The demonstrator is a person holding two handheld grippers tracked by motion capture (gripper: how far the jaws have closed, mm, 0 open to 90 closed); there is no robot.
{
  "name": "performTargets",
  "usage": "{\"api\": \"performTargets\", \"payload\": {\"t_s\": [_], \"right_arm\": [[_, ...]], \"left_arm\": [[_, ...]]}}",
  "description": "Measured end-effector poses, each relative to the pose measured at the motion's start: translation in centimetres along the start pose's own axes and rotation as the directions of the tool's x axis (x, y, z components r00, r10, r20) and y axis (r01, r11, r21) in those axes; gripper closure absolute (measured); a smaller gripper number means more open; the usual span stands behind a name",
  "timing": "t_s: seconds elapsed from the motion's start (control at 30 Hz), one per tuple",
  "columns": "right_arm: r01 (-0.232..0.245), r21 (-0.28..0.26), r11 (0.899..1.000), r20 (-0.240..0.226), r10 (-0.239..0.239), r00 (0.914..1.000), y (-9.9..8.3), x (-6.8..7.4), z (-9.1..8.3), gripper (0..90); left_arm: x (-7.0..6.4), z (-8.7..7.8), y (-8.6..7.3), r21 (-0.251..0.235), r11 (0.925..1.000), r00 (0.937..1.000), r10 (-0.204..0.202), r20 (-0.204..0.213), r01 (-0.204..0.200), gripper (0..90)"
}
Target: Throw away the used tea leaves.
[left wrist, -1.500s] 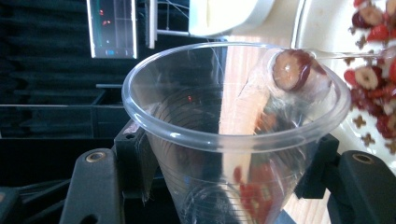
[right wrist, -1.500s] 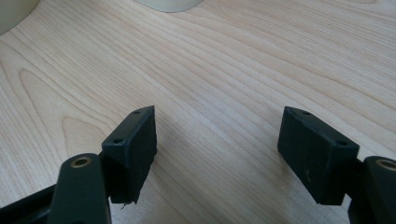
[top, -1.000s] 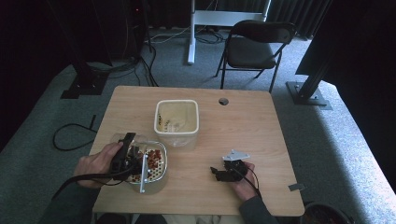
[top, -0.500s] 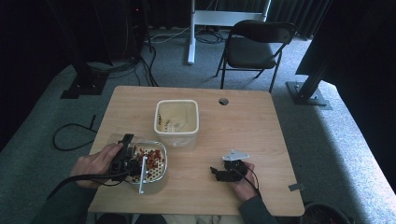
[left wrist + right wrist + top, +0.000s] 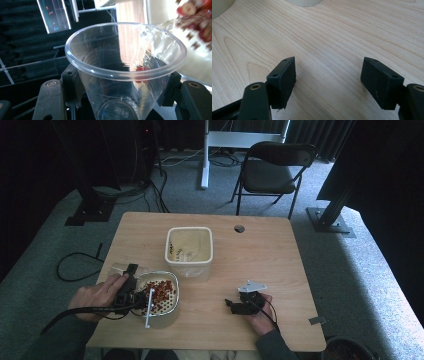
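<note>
Wooden table (image 5: 260, 265), left gripper (image 5: 120, 92) pinching clear plastic cup (image 5: 125, 72) beside container of red pieces (image 5: 159, 295), right gripper (image 5: 328, 82) spread, no readable writing

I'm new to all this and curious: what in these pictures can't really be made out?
- Red pieces, left gripper view: blurred and cut off by the edge; kind unclear.
- Clear cup, left gripper view: glare hides what remains inside.
- Square tub, high view: contents too small.
- White utensil, high view: too small to identify.

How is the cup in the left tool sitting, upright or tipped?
Tipped: the cup lies on its side beside the bowl, gripped by the left tool.
</note>
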State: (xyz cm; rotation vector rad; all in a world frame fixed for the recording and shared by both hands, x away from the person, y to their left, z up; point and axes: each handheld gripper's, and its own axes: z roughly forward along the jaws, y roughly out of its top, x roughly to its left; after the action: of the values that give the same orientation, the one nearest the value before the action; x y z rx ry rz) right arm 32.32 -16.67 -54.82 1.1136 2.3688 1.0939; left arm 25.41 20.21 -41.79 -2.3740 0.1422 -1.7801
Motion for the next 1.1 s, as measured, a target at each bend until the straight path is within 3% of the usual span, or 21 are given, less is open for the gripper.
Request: {"api": "performTargets", "payload": {"t_s": [0.17, 0.37, 0.5, 0.6, 0.77, 1.1], "right_arm": [[0.004, 0.0, 1.0, 0.002, -0.004, 1.0, 0.0, 0.0, 0.0, 27.9], [0.0, 0.0, 1.0, -0.001, 0.0, 1.0, 0.0, 0.0, 0.0, 27.9], [0.001, 0.0, 1.0, -0.002, -0.001, 1.0, 0.0, 0.0, 0.0, 28.0], [0.003, -0.001, 1.0, -0.002, -0.003, 1.0, 0.1, 0.0, 0.1, 27.9], [-0.003, -0.003, 1.0, -0.01, 0.003, 0.9999, 0.1, -0.1, 0.1, 28.0], [0.005, 0.001, 1.0, -0.006, -0.005, 1.0, 0.2, 0.0, 0.2, 27.9]], "left_arm": [[0.3, -0.4, 0.9, -0.029, 0.9995, 0.9999, 0.011, -0.008, -0.012, 37.4], [0.1, 0.0, -0.7, 0.025, 0.9997, 1.0, -0.007, 0.001, 0.007, 37.4], [0.3, -0.3, -0.2, 0.006, 1.0, 0.9999, -0.008, -0.011, 0.008, 37.4], [0.3, -0.6, 0.6, -0.011, 0.9996, 0.9996, 0.027, -0.01, -0.027, 37.5], [0.1, -0.4, -0.5, 0.049, 0.9981, 0.9993, 0.036, 0.0, -0.036, 37.6], [-0.4, -0.6, 0.3, 0.043, 0.9913, 0.9922, 0.125, -0.006, -0.124, 37.6]]}}
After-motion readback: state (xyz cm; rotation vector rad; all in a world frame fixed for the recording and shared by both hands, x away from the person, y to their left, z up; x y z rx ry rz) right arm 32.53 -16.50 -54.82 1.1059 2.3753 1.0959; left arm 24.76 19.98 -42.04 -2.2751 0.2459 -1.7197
